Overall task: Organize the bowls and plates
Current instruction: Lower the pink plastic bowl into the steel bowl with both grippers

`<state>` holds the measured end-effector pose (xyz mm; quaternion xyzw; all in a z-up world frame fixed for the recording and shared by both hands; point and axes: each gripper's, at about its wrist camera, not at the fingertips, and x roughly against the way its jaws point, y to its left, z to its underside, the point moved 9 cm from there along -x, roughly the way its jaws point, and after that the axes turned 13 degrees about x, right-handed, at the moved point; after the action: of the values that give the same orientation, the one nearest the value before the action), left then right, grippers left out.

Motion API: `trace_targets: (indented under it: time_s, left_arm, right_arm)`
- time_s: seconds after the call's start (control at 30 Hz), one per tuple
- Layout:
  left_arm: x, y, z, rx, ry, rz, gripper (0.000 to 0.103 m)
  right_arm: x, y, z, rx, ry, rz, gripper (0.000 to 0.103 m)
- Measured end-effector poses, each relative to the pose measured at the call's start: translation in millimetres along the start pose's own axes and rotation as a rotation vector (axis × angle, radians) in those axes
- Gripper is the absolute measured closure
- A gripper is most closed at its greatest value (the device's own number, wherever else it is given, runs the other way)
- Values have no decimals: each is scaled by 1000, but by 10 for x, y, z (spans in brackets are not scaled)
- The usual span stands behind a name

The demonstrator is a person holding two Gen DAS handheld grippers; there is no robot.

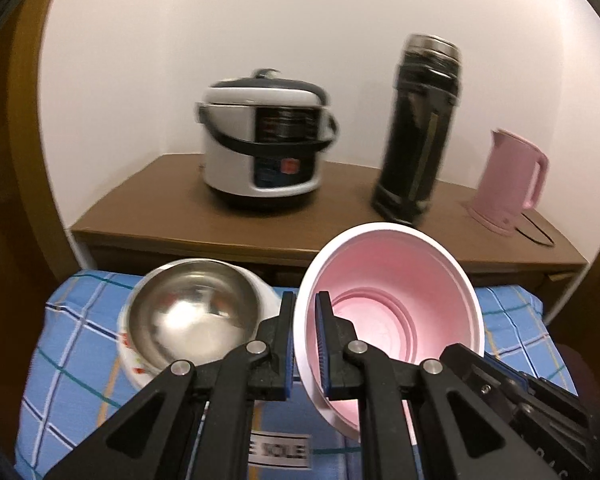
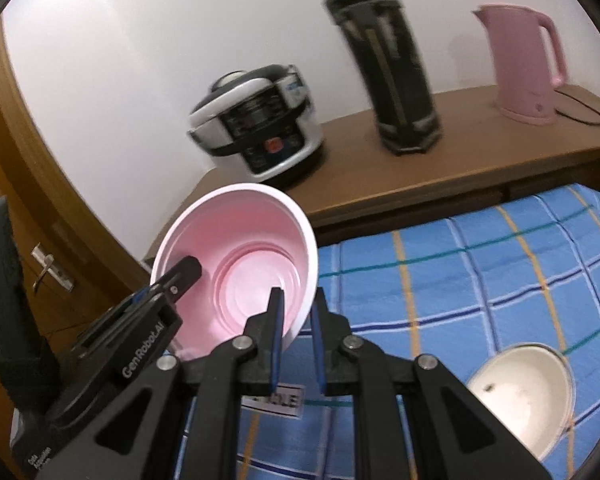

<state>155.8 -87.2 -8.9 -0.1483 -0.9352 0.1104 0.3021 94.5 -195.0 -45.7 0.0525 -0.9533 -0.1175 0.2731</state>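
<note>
A pink bowl (image 1: pixel 388 300) with a white outside hangs tilted above the blue checked cloth (image 1: pixel 72 344), its mouth facing the cameras. My left gripper (image 1: pixel 304 300) is shut on its left rim. My right gripper (image 2: pixel 298 296) is shut on its right rim. In the right wrist view, the left gripper (image 2: pixel 186 268) clamps the far side of the pink bowl (image 2: pixel 240 252). The right gripper (image 1: pixel 460 354) shows at the bowl's lower right in the left wrist view. A steel bowl (image 1: pixel 192 316) sits inside a white patterned bowl (image 1: pixel 130 360) on the cloth. A white bowl (image 2: pixel 524 392) lies alone on the cloth (image 2: pixel 460 272).
Behind the cloth stands a wooden cabinet (image 1: pixel 160 208) with a rice cooker (image 1: pixel 260 148), a tall black thermos (image 1: pixel 416 132) and a pink kettle (image 1: pixel 508 180) with its cord. A wooden door with a metal handle (image 2: pixel 48 268) is at the left.
</note>
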Motion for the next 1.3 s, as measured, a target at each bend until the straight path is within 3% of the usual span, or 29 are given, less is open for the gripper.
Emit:
trace_targets:
  time_s: [0.23, 0.63, 1.0, 1.3]
  left_arm:
    - [-72, -163, 147, -33, 31, 10, 92]
    - [-22, 187, 60, 21, 28, -37, 92]
    - [-78, 995, -380, 107, -25, -164, 92]
    - [-371, 1455, -343, 151, 19, -226, 92]
  right_arm:
    - [68, -287, 116, -46, 18, 50, 89]
    - [-42, -5, 123, -2, 28, -4, 89]
    - [-493, 667, -201, 124, 10, -75, 89]
    - [-1084, 974, -151, 146, 94, -108, 89]
